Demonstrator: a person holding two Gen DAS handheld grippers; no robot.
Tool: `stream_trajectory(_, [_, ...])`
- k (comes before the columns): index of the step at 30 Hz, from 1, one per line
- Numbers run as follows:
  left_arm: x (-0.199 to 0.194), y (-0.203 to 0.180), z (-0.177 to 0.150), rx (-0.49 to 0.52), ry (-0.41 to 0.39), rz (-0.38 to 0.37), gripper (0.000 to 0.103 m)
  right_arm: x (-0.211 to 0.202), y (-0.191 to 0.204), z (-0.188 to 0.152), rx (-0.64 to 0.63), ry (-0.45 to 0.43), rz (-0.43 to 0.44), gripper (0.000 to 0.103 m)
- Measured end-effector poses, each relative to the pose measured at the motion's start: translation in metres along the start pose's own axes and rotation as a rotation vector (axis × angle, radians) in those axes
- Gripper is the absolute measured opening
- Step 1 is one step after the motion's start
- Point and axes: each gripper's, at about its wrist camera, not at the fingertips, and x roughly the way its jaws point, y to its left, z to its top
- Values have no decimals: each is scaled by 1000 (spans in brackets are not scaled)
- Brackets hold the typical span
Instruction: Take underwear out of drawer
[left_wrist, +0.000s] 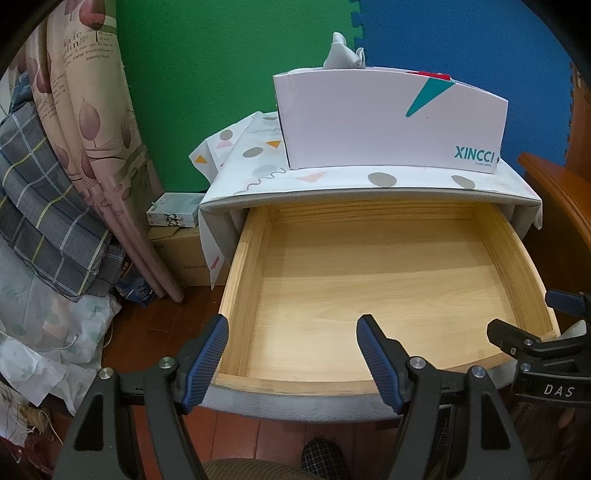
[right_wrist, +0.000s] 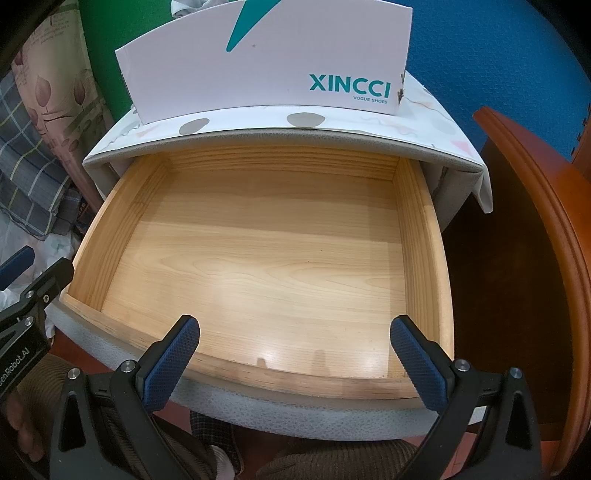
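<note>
The wooden drawer (left_wrist: 243, 266) (right_wrist: 421, 236) is pulled out of a small cabinet, and its light wood bottom shows bare, with no underwear in it. My left gripper (left_wrist: 291, 332) hovers open over the drawer's front left corner, nothing between its blue pads. My right gripper (right_wrist: 295, 332) is open too, above the drawer's front rim, holding nothing. The right gripper's black body (left_wrist: 535, 343) shows at the right edge of the left wrist view. A grey cloth (left_wrist: 343, 53) sticks up from the white shoe box (left_wrist: 391, 122) (right_wrist: 266, 62) on the cabinet top.
A patterned cloth (left_wrist: 258, 162) covers the cabinet top. A curtain (left_wrist: 92, 110) and folded bedding (left_wrist: 48, 206) stand at the left, with small boxes (left_wrist: 173, 212) on the floor. Orange wooden furniture (right_wrist: 535, 229) stands close on the right. The person's knees (right_wrist: 295, 454) are below the drawer front.
</note>
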Motion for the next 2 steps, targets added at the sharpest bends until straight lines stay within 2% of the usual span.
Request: stream_trajectory(2, [1, 0, 0, -3, 4, -4, 74, 0, 0, 0, 0, 0, -1, 103])
